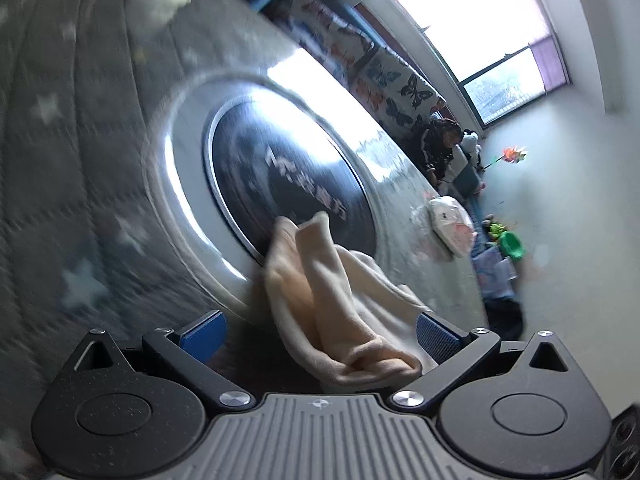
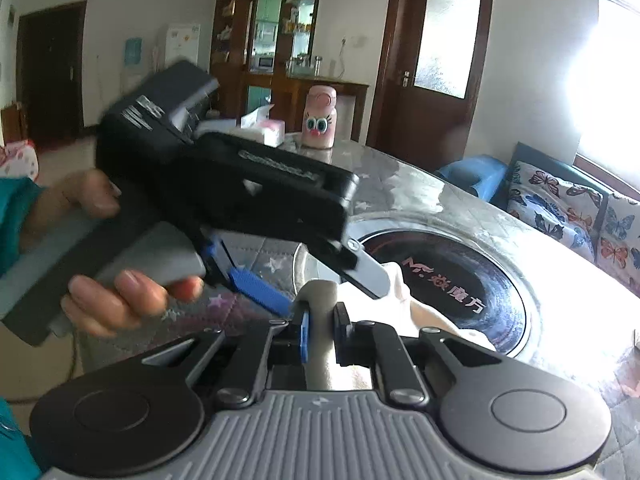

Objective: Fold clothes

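Cream garment [image 1: 340,300], soft and fleecy, bunched between the spread blue pads of the left gripper [image 1: 320,330]; draped over the rim of the round induction hob [image 1: 288,184] set in the table [image 1: 100,140]. Seen from the left wrist: no flat panel, no crease, so folding judged barely begun, nearly all of it left. Blurred frame, so hard to say whether the cloth touches either pad [image 1: 202,334]; jaws wide, gripping nothing. Pink tissue pack [image 1: 450,228] toward 3 o'clock, well apart.

From the right wrist: right gripper [image 2: 320,326] pressed together on a rolled edge of the same cloth [image 2: 316,300], held low over the table edge at 6 o'clock. Left gripper [image 2: 312,280] angled down from 10 o'clock, nose aimed at the fabric just beside the pinch, left hand [image 2: 116,300] wrapped round its grey handle. Hob [image 2: 444,280] toward 2 o'clock, pink owl-faced bottle [image 2: 319,118] at 12, far across the table [image 2: 440,200].
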Motion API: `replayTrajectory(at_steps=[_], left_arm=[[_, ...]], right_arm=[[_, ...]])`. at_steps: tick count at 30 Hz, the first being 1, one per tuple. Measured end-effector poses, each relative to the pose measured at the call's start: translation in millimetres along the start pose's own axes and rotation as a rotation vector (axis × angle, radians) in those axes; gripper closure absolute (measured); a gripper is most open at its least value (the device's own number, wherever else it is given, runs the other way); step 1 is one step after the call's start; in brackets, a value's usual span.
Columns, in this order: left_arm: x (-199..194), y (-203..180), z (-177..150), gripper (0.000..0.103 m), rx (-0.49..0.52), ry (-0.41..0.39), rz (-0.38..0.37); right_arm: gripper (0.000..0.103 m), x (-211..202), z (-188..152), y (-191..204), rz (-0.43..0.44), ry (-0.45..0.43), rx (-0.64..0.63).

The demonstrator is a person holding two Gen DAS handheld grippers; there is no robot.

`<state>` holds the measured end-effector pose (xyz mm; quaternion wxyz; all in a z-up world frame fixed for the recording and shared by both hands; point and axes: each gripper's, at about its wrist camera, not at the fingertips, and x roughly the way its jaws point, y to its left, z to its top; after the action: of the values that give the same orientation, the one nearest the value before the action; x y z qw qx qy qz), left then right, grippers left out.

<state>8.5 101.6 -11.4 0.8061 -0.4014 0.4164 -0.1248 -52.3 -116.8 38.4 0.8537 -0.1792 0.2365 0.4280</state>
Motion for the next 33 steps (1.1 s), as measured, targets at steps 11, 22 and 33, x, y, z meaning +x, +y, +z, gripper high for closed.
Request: replayTrajectory(at_steps=[11, 22, 33], left_arm=[[24.6, 10.2, -4.6, 0.068, -0.068, 0.064, -0.065], [21.4, 5.4, -7.8, 0.081, 0.028, 0.056, -0.024], [19.8, -7.2, -12.0, 0.079, 0.126, 0.044, 0.044]], right_arm=[[0.091, -17.2, -14.9, -5.6, 0.067, -0.01, 0.027], [0.068, -52.2, -50.7, -62.3, -0.135, -0.002, 0.232], [0.059, -51.3, -112.8, -162.2, -0.391, 0.062, 0.562]])
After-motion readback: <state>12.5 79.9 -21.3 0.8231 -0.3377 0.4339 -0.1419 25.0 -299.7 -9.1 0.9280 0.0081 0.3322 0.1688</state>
